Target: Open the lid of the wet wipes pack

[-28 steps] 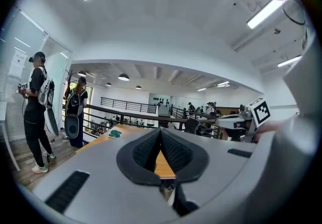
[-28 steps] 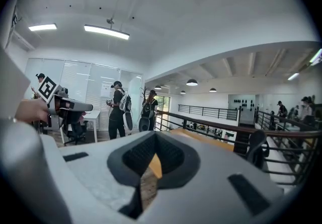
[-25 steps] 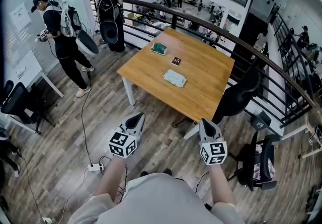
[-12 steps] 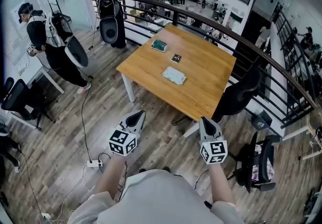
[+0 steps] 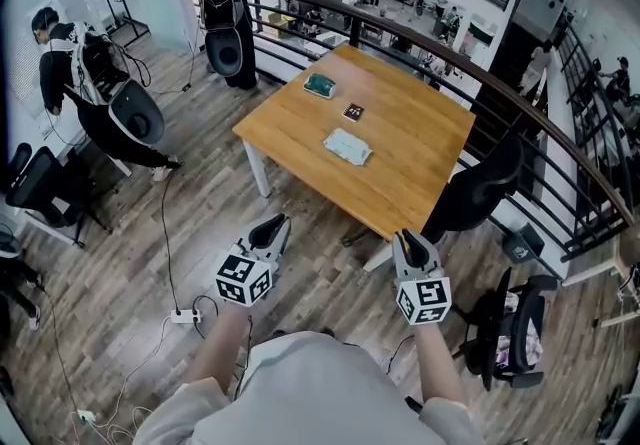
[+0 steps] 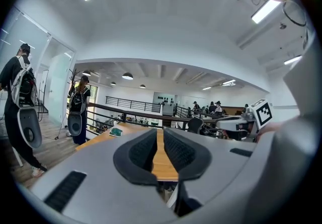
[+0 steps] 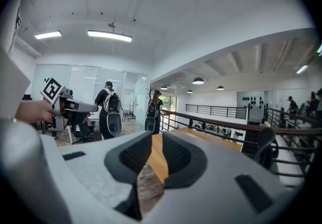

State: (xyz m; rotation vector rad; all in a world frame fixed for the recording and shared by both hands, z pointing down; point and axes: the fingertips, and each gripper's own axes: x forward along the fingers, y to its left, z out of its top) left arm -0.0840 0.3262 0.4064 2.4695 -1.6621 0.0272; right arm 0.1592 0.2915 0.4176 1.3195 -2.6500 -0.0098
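Pack [image 5: 347, 146] lies flat on the table [image 5: 425, 168], well ahead of both grippers and about midway between their lines, neither clearly nearer (its long side slants down-right). Left gripper [image 5: 271, 226] has just been opening, its gap narrow and empty. Right gripper [image 5: 408, 239] stands slightly apart, also empty.

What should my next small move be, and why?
Probably step toward the table: the wet wipes pack lies near its middle, well beyond the left gripper, whose empty jaws have just been opening, and the empty right gripper.
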